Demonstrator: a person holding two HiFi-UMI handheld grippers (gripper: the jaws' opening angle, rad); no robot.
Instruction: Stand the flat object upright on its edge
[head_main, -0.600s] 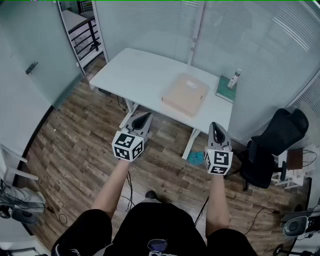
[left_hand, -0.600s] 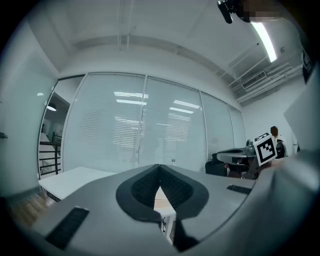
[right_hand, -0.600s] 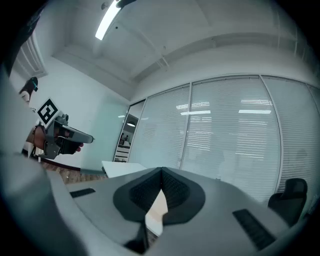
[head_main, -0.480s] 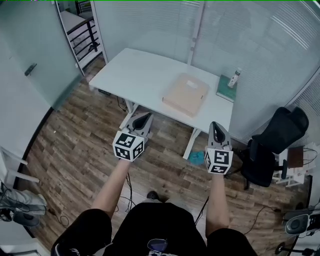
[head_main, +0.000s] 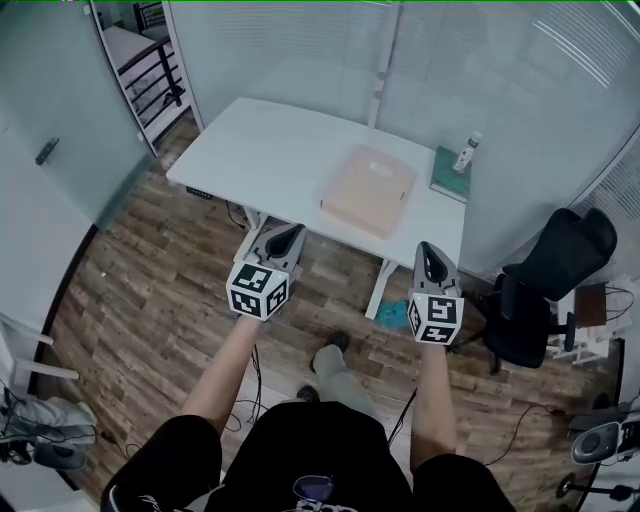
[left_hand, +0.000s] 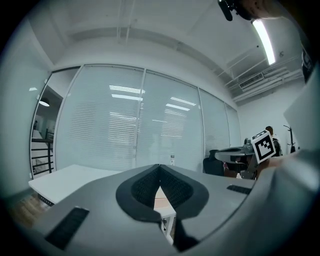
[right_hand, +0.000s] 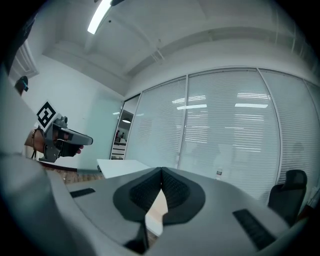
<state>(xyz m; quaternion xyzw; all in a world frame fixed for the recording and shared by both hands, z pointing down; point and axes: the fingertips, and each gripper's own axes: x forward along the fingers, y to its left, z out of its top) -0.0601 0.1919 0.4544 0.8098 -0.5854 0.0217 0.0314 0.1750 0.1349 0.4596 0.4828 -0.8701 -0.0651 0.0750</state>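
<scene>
A flat beige box (head_main: 369, 189) lies on the white table (head_main: 270, 150), toward its right half. Both grippers hang in the air in front of the table, over the wooden floor, well short of the box. My left gripper (head_main: 288, 236) is shut with nothing between its jaws, and it points at the table's near edge. My right gripper (head_main: 429, 256) is shut and empty too, pointing toward the table's right end. In each gripper view the jaw tips meet: left gripper (left_hand: 159, 169), right gripper (right_hand: 161, 172).
A green book (head_main: 451, 175) with a small white bottle (head_main: 466, 155) on it lies at the table's right end. A black office chair (head_main: 545, 290) stands to the right. Frosted glass walls (head_main: 300, 45) run behind the table. A blue-green thing (head_main: 395, 317) lies on the floor by the table leg.
The view has shifted a little toward the table, and the person's foot now shows stepping forward on the floor. Both grippers keep their pose, shut.
</scene>
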